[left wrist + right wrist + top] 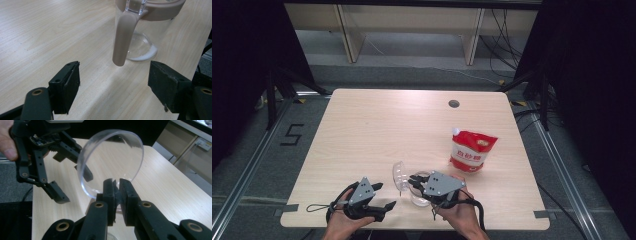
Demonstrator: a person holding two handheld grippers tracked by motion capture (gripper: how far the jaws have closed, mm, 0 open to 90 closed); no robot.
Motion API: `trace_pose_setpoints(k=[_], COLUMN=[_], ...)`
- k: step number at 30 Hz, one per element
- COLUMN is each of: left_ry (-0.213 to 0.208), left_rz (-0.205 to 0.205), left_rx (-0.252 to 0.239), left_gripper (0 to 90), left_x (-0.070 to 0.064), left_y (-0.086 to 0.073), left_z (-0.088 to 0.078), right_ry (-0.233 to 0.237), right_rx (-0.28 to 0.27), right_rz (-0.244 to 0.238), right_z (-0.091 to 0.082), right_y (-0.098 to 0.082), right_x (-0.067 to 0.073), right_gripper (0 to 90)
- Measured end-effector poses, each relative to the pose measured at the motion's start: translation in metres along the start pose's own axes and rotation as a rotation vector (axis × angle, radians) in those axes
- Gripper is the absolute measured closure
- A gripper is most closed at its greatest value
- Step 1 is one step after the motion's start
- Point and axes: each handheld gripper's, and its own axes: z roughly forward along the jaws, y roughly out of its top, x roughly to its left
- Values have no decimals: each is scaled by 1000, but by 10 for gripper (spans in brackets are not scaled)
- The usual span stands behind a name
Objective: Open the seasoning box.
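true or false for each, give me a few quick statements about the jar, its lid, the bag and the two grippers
1. The right gripper is clamped at the clear lid. True.
2. The lid lies flat over the jar. False: it stands raised open.
3. The left gripper has its jaws apart with nothing between them. True.
4. The red bag lies flat at the table's left edge. False: it stands upright on the right half of the table.
5. The clear jar holds some white powder at the bottom. True.
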Motion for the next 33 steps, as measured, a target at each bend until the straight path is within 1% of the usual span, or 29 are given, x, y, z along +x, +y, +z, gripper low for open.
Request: trace_pose_setpoints(k=[2, 3, 5, 7, 8, 9, 10, 11, 12, 13, 14, 15, 17, 18, 19, 20, 21, 22, 23, 24, 25, 26, 27, 28, 29, 30, 31, 32, 33], left_ry=[5, 6, 11, 4, 6, 7, 6, 5, 2, 0, 2, 12, -5, -4, -19, -25, -17, -14, -23, -20, -11, -22, -20, -15, -11, -6, -7, -4, -12], left_rz=[-1, 23, 29, 32, 38, 37, 37, 31, -2, -1, 6, 5, 33, 7, -3, 0, 16, 20, 8, 1, 1, -3, 9, 3, 2, 14, 9, 15, 29], left_rx=[-2, -3, -7, -5, 0, -3, -3, -9, -8, -8, -3, -6, -9, -13, -23, -21, -20, -24, -17, -23, -22, -26, -26, -15, -17, -7, -10, -7, -17], left_gripper=[248, 247, 247, 245, 245, 244, 244, 243, 244, 243, 243, 243, 238, 234, 232, 232, 232, 231, 228, 223, 219, 217, 215, 212, 209, 208, 208, 207, 207], left_x=[-1, 1, 1, 1, 1, 1, 2, 1, 0, 0, 1, 0, 3, 1, 1, 0, 0, 0, 0, -1, -2, -2, -1, -2, -2, -2, -2, -2, -1], left_y=[0, 1, 0, 1, 1, 1, 1, 1, 1, 1, 1, 2, 3, 3, 3, 3, 4, 4, 4, 4, 4, 4, 4, 4, 4, 4, 4, 3, 3], left_z=[0, 0, 1, 1, 0, 0, 0, 1, 1, 1, 1, 0, 0, 0, 1, 1, 1, 1, 2, 2, 3, 4, 4, 3, 3, 3, 3, 3, 4], right_ry=[-14, -18, -34, -50, -57, -60, -62, -73, -86, -92, -98, -115, -125, -134, -134, -141, -152, -160, -169, -176, -184, -191, -197, -196, -210, -213, -218, -224, -222], right_rx=[-6, -7, -10, -21, -33, -46, -48, -56, -58, -58, -64, -72, -72, -80, -74, -73, -75, -68, -67, -73, -67, -65, -56, -63, -58, -58, -56, -52, -46], right_rz=[12, 20, 39, 63, 66, 77, 101, 109, 122, 135, 145, 145, 176, 160, 182, 182, 190, 199, 201, 213, 215, 225, 234, 232, 234, 236, 242, 228, 241], right_z=[-3, -4, -7, -10, -12, -13, -16, -17, -19, -21, -23, -25, -30, -31, -34, -37, -39, -42, -44, -45, -48, -50, -53, -54, -56, -58, -59, -61, -63], right_y=[-3, -5, -9, -14, -17, -20, -23, -26, -30, -33, -36, -39, -46, -48, -50, -53, -55, -58, -61, -63, -65, -68, -70, -73, -75, -77, -80, -81, -83], right_x=[-3, -5, -8, -12, -15, -18, -19, -22, -24, -25, -27, -29, -31, -33, -33, -34, -34, -36, -37, -37, -38, -38, -38, -39, -39, -39, -40, -41, -41], right_gripper=[816, 808, 774, 724, 699, 678, 649, 623, 604, 597, 582, 565, 542, 530, 527, 516, 504, 497, 487, 478, 469, 456, 449, 443, 436, 431, 431, 429, 428])
